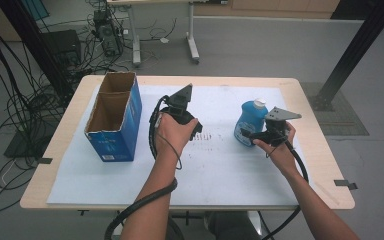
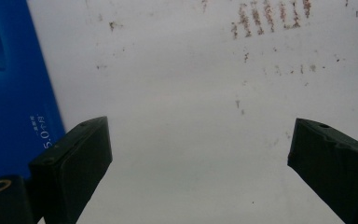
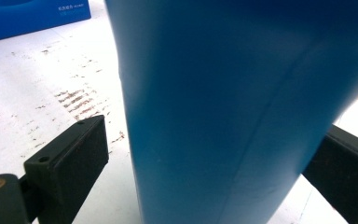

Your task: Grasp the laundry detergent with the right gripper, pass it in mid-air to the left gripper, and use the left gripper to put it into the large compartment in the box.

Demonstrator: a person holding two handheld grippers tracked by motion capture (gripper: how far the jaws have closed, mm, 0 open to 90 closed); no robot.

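A blue plastic bottle with a white cap stands upright on the white mat at the right. My right gripper reaches in from the bottle's right. In the right gripper view the bottle stands between the jaws of my right gripper, with a gap at the left pad; the right pad is partly hidden behind it. My left gripper hovers over the mat's middle. In its own view the left gripper is wide open with nothing but bare mat between its fingers.
An open blue cardboard box stands at the mat's left, with its side close to my left jaw. Brown stains mark the mat's centre. The wooden table edge runs just right of the bottle. Cables and black frame posts stand on the floor beyond.
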